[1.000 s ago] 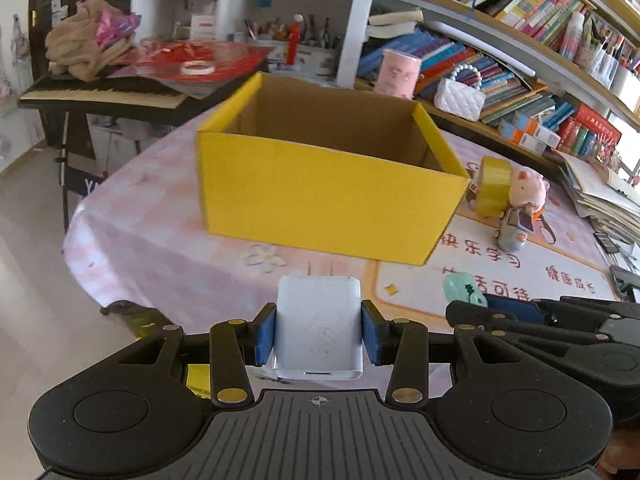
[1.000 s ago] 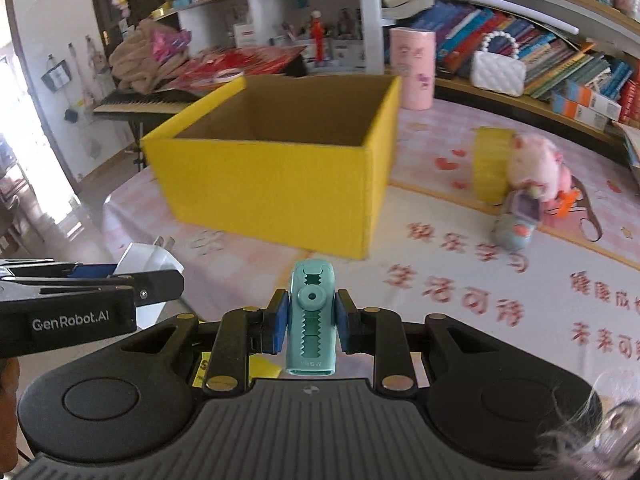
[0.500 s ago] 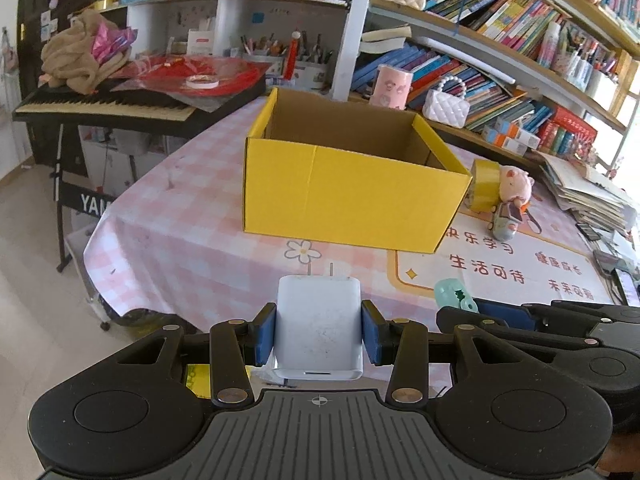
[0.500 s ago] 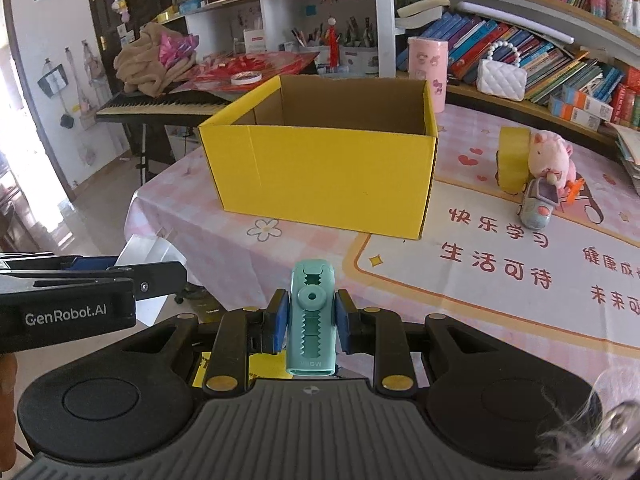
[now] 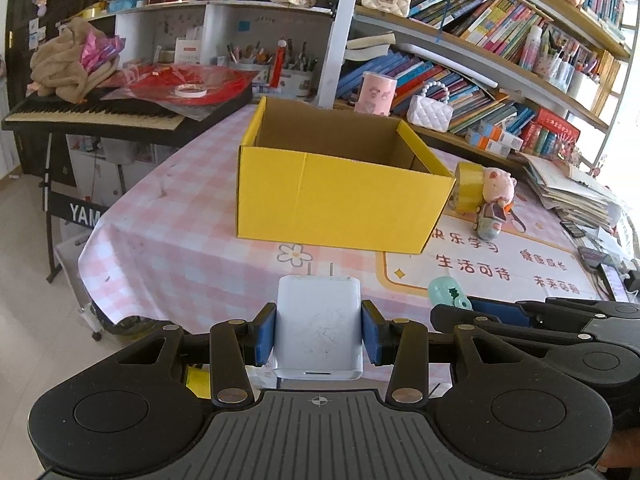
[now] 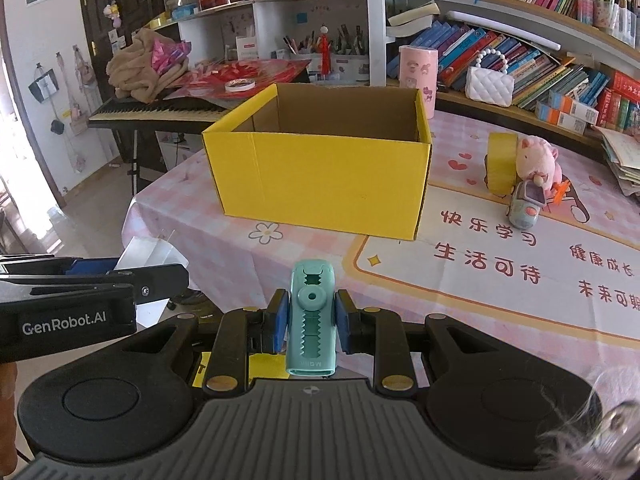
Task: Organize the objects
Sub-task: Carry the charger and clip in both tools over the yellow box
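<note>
My left gripper (image 5: 319,330) is shut on a white plug charger (image 5: 319,326), prongs pointing forward, held off the near table edge. My right gripper (image 6: 311,320) is shut on a teal eraser-like tool (image 6: 311,316); that tool also shows in the left wrist view (image 5: 448,295). An open yellow cardboard box (image 5: 340,204) stands on the pink checked table ahead, and shows in the right wrist view (image 6: 324,180). Its inside looks empty as far as I can see. The left gripper and charger appear at the left of the right wrist view (image 6: 148,254).
A yellow tape roll (image 6: 500,164), a pink plush pig (image 6: 536,162) and a small toy car (image 6: 526,206) sit right of the box. A keyboard piano (image 5: 92,116) stands left of the table. Bookshelves (image 5: 500,60) line the back. A stack of papers (image 5: 572,196) lies far right.
Both grippers have pulled back and up from the box, which now looks smaller and farther. Both still hold their objects.
</note>
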